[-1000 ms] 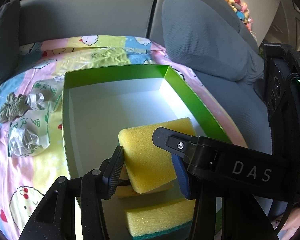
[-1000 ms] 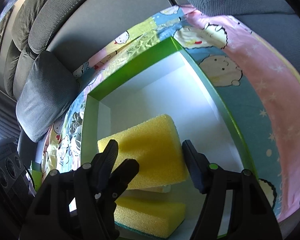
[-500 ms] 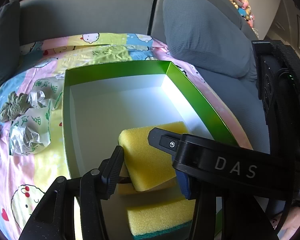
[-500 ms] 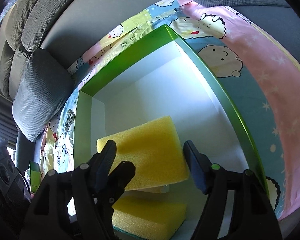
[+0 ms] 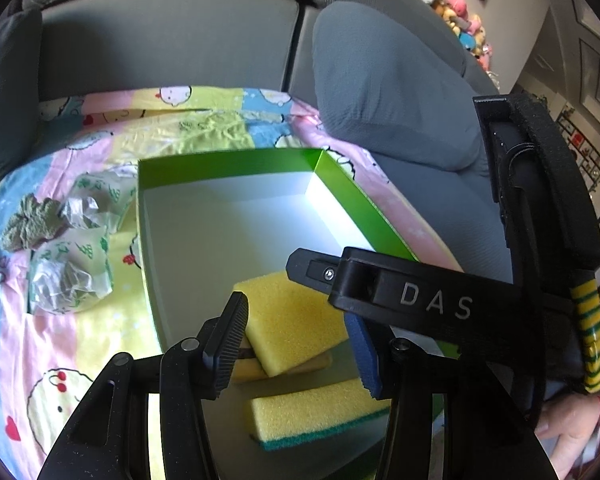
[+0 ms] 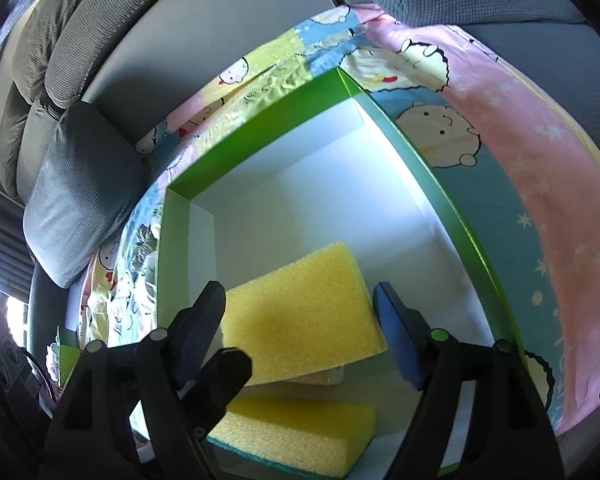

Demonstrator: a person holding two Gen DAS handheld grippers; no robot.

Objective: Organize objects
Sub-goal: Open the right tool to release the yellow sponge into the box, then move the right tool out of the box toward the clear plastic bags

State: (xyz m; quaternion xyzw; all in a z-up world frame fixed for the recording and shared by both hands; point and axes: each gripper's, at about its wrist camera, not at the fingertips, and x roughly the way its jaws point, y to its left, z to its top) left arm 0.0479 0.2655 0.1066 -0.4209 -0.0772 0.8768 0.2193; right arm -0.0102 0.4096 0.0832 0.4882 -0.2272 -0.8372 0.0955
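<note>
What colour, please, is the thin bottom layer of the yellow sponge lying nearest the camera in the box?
Teal-green, under the yellow foam sponge; clearest in the left wrist view.

A home living room is showing here. A grey sofa (image 5: 172, 40) with plump cushions (image 5: 384, 92) is filling the background, and a cartoon-print blanket (image 5: 52, 344) is lying spread over its seat. Stuffed toys (image 5: 456, 8) are sitting in a row by the wall, where framed pictures (image 5: 596, 76) are hanging.
</note>
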